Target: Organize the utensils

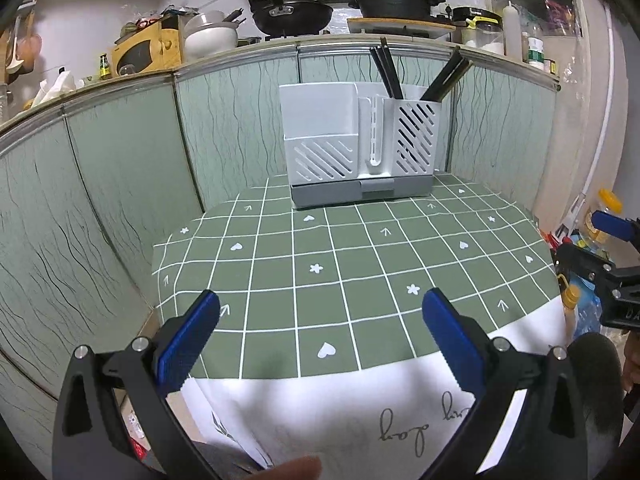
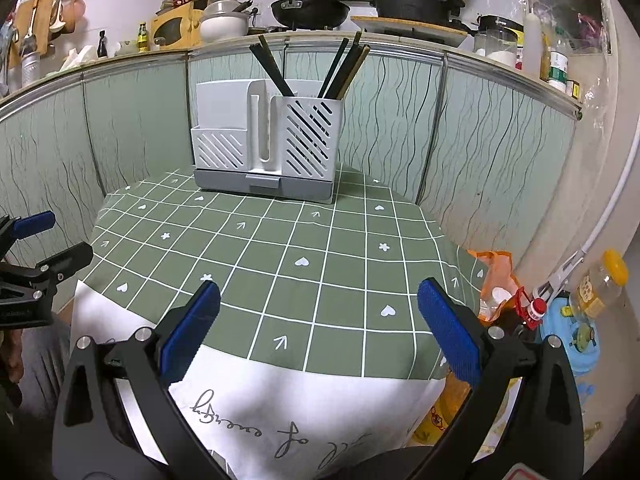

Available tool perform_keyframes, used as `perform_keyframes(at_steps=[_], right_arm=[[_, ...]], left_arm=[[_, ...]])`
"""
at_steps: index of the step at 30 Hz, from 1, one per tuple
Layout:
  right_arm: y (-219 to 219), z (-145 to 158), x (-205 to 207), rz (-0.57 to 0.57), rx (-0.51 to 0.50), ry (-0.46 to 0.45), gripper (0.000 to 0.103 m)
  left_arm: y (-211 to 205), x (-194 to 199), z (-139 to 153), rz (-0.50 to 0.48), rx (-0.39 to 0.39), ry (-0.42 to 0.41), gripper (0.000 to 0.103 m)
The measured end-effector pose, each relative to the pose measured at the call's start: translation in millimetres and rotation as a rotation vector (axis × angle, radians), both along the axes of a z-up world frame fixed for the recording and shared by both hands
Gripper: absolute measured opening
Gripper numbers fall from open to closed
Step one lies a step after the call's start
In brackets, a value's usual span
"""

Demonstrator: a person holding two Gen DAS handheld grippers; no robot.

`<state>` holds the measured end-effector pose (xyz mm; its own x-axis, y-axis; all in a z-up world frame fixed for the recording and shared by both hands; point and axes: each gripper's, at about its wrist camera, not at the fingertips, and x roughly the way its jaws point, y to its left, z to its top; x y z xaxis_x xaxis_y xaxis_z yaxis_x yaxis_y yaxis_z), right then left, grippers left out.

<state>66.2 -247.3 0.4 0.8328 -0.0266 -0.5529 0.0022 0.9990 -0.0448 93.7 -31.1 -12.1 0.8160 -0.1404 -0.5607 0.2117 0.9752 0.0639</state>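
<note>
Both grippers, left point(image 1: 320, 336) and right point(image 2: 318, 330), gaping wide, holding nothing. Chopsticks point(image 2: 340, 68) upright in holder point(image 2: 268, 140) at table's back: light, stiff, slippery; best pinched mid-shaft.

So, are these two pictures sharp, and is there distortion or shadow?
Left wrist view: strong fisheye bending of the counter edge, utensil holder sharp, soft shadow on the white cloth. Right wrist view: same curving, chopsticks clear, corners dark.

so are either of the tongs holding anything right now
Nothing is held. The left tongs and right tongs both stand open above the tablecloth; the chopsticks already sit in the holder.
</note>
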Motion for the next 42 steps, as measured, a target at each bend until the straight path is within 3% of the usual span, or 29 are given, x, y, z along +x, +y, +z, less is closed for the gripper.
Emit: perform_keyframes(at_steps=[12, 42], right_arm=[[0, 13, -6, 0.003, -0.002, -0.026, 0.095], [-2, 10, -5, 0.01, 0.001, -0.006, 0.095]], left_arm=[[1, -2, 7, 0.016, -0.005, -0.011, 0.098], [3, -6, 14, 0.011, -0.015, -0.023, 0.098]])
